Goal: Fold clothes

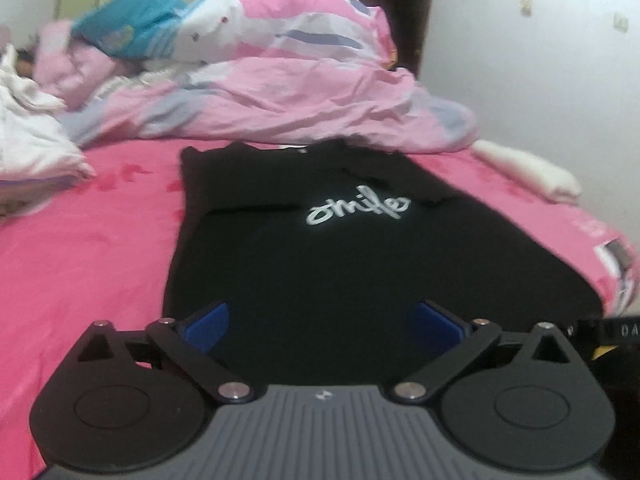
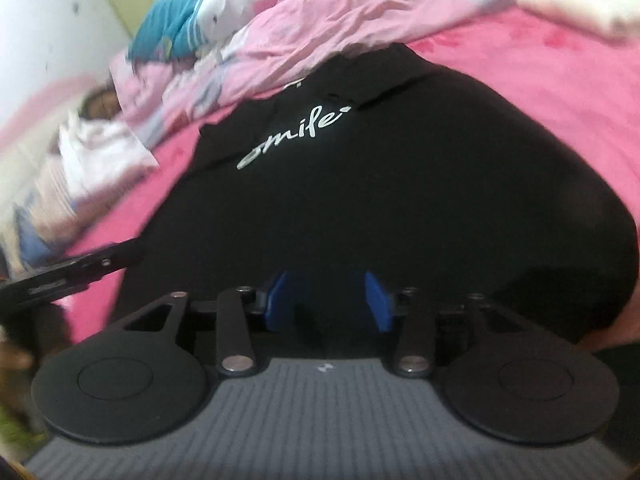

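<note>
While both grippers are empty, you've got nothing pinned, so watch the next grab. Black T-shirt [image 1: 340, 248] lies flat on the pink bedsheet [image 1: 80, 260], centre of frame in both views, neck end toward the top, hem at the bottom by the cams. "Smile" print [image 1: 358, 210] faces up. Looks like the sleeves are already turned in, but blur makes that a guess.

Left gripper [image 1: 320, 320]: jaws wide apart, nothing btw the blue pads [image 1: 210, 326], sitting at the lower-centre of the left view over the hem. Right gripper [image 2: 330, 300]: jaws roughly half apart, also nothing btw them, lower-centre of the right view over the black cloth.

Risks, imo:
- Right jaws are narrow. If you come down like that you may pinch one layer only, and the fold pulls apart.
- Black pads area on black cloth plus motion blur = hem edge hard to see. You could miss it or grab sheet w/ it.
- Uneven grab L vs R drags the shirt skewed, print goes off-centre.
- Pink quilt [image 1: 304, 80] sits touching or overlapping the collar at the top. Fold upward and the hem may land on it, not flat.
- White cloth [image 1: 528, 172], upper right in the left view, is clear for now.
</note>
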The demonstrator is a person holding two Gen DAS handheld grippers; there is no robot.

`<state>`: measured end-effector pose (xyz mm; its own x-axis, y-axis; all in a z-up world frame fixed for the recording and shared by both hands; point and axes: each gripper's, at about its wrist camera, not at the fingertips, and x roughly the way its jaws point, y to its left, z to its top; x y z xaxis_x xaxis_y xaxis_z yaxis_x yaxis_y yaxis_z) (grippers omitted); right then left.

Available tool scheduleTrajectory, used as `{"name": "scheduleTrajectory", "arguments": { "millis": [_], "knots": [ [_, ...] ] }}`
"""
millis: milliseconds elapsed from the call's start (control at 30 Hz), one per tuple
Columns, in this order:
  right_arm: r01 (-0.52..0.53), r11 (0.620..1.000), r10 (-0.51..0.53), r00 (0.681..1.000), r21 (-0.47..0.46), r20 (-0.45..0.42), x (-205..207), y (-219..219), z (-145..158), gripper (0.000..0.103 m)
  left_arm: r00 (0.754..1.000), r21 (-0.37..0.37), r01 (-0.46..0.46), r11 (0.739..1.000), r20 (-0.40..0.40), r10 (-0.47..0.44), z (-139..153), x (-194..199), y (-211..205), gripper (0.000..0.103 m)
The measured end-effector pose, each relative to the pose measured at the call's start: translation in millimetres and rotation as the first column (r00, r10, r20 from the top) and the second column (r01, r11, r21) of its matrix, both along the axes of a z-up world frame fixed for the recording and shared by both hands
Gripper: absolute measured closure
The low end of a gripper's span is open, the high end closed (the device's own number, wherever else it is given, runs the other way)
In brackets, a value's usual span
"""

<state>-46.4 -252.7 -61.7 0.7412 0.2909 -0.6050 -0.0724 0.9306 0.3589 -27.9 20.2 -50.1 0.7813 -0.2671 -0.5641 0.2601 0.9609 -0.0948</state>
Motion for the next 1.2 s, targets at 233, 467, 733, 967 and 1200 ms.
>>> {"name": "scheduleTrajectory", "arguments": {
  "millis": [233,467,733,967,1200],
  "knots": [
    [-0.021,0.973,0.039,0.996,-0.229,0.076,4,30,-8,0.033,0.989,0.138,-0.071,0.988,-0.117,0.088,-27,-7,-32,0.0],
    [-0.018,0.949,0.062,0.989,-0.315,0.132,2,36,-11,0.022,0.981,0.125,-0.106,0.986,-0.147,0.124,-24,-7,-29,0.0],
    [-0.013,0.936,0.057,0.992,-0.35,0.115,15,32,-23,0.009,0.979,0.131,-0.084,0.988,-0.176,0.107,-24,-4,-31,0.0],
    [-0.01,0.948,0.048,0.993,-0.318,0.112,16,27,-27,0.001,0.969,0.134,-0.071,0.988,-0.226,0.1,-23,3,-32,0.0],
    [-0.023,0.955,0.057,0.993,-0.295,0.105,16,24,-26,0.001,0.968,0.13,-0.079,0.988,-0.228,0.108,-24,4,-33,0.0]
  ]
}}
